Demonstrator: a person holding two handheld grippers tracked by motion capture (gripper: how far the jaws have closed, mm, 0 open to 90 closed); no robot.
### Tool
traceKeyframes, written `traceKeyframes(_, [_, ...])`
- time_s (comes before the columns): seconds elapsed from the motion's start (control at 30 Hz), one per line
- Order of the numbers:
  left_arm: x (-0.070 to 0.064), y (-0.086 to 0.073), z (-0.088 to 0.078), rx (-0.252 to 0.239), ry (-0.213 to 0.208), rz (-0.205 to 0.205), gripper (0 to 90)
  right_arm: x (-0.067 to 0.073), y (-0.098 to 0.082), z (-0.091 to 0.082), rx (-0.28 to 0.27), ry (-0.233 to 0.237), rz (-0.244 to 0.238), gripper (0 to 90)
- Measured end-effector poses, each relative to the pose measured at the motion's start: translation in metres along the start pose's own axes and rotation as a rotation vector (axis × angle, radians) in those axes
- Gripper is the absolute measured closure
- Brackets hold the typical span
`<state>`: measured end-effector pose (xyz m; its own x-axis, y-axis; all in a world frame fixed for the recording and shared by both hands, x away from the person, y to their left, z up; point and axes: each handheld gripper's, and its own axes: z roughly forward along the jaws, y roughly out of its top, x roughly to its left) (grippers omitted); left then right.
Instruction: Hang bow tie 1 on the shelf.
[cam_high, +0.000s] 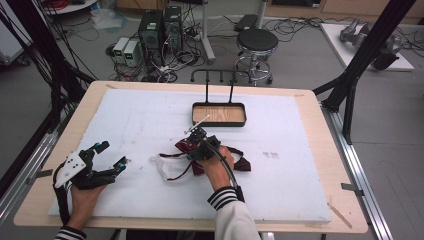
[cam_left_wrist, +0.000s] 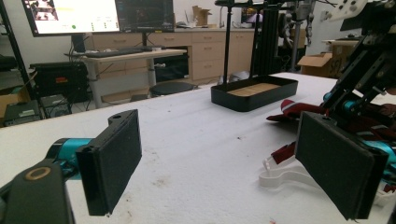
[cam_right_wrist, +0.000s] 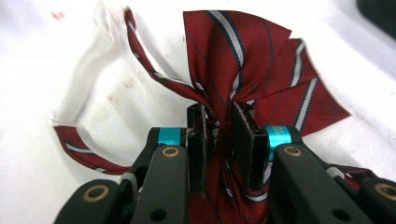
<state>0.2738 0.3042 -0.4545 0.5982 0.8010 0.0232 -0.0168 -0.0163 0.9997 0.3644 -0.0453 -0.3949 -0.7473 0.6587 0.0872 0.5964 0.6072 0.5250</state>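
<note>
Mid-counter, my right fingers (cam_right_wrist: 219, 135) clench the red striped tie (cam_right_wrist: 243, 60) at its pinched waist. Left fingers (cam_left_wrist: 224, 163) released, idle. Tie gathered; white hanger (cam_high: 167, 167) and far tray (cam_high: 219, 122) still await it.

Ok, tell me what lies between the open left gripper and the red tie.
In the high view, a white plastic hanger lies on the white board between the left gripper and the tie; the left gripper view shows it too.

A black tray (cam_high: 219, 121) and stool (cam_high: 256, 41) stand beyond.
</note>
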Motion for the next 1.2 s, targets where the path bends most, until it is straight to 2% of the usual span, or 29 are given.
traceKeyframes(0.07, [0.000, 0.000, 0.000, 0.000, 0.000, 0.001, 15.2, -0.001, 0.000, -0.005, -0.047, 0.016, 0.009, 76.6])
traceKeyframes(0.1, [0.000, 0.000, 0.000, 0.000, 0.000, 0.000, 15.2, -0.001, 0.000, -0.005, -0.047, 0.016, 0.009, 76.6])
traceKeyframes(0.13, [0.000, 0.000, 0.000, 0.001, 0.000, 0.001, 15.2, -0.003, 0.000, -0.008, -0.084, 0.029, 0.006, 76.6])
traceKeyframes(0.17, [0.000, 0.000, 0.000, 0.000, 0.000, 0.000, 15.2, -0.003, 0.000, -0.010, -0.098, 0.034, 0.008, 76.6])
traceKeyframes(0.4, [0.000, 0.000, 0.000, 0.000, 0.000, 0.000, 15.2, -0.005, 0.000, -0.019, -0.171, 0.036, 0.023, 76.6])
traceKeyframes(0.47, [0.000, 0.000, 0.000, 0.000, 0.000, 0.000, 15.2, -0.008, -0.001, -0.025, -0.215, 0.018, 0.018, 76.6])
traceKeyframes(0.53, [0.000, 0.000, 0.000, 0.001, 0.000, 0.001, 15.2, -0.008, -0.002, -0.028, -0.232, 0.011, 0.018, 76.6])
traceKeyframes(0.63, [0.000, 0.000, 0.000, 0.001, 0.000, 0.001, 15.2, -0.011, -0.004, -0.039, -0.312, -0.020, 0.023, 76.6])
traceKeyframes(0.7, [0.000, 0.000, 0.000, 0.001, 0.000, 0.001, 15.2, -0.012, -0.005, -0.042, -0.328, -0.028, 0.026, 76.6])
traceKeyframes(0.73, [0.000, 0.000, 0.000, 0.002, 0.000, 0.002, 15.2, -0.013, -0.007, -0.048, -0.368, -0.046, 0.036, 76.6])
traceKeyframes(0.77, [0.000, 0.000, 0.000, 0.001, 0.000, 0.001, 15.2, -0.013, -0.007, -0.048, -0.368, -0.046, 0.036, 76.6])
traceKeyframes(0.83, [0.000, 0.000, 0.000, 0.002, 0.000, 0.002, 15.2, -0.015, -0.009, -0.055, -0.410, -0.060, 0.045, 76.6])
traceKeyframes(0.87, [0.000, 0.000, 0.000, 0.000, 0.001, 0.001, 15.2, -0.015, -0.010, -0.058, -0.430, -0.070, 0.046, 76.5])
traceKeyframes(0.9, [0.000, 0.000, 0.000, 0.001, 0.000, 0.001, 15.2, -0.017, -0.012, -0.064, -0.472, -0.100, 0.042, 76.5])
traceKeyframes(0.93, [0.000, 0.000, 0.000, 0.001, 0.000, 0.001, 15.2, -0.017, -0.012, -0.064, -0.472, -0.100, 0.042, 76.5])
traceKeyframes(1.0, [0.000, 0.000, 0.000, 0.001, 0.000, 0.001, 15.2, -0.020, -0.016, -0.072, -0.524, -0.129, 0.065, 76.5])
traceKeyframes(1.1, [0.000, 0.000, 0.000, 0.001, 0.000, 0.001, 15.2, -0.023, -0.019, -0.077, -0.552, -0.150, 0.075, 76.5])
traceKeyframes(1.13, [0.000, 0.000, 0.000, 0.001, 0.000, 0.001, 15.2, -0.026, -0.022, -0.081, -0.576, -0.166, 0.087, 76.5])
traceKeyframes(1.2, [0.000, 0.000, 0.000, 0.000, 0.000, 0.001, 15.2, -0.028, -0.023, -0.083, -0.585, -0.173, 0.093, 76.5])
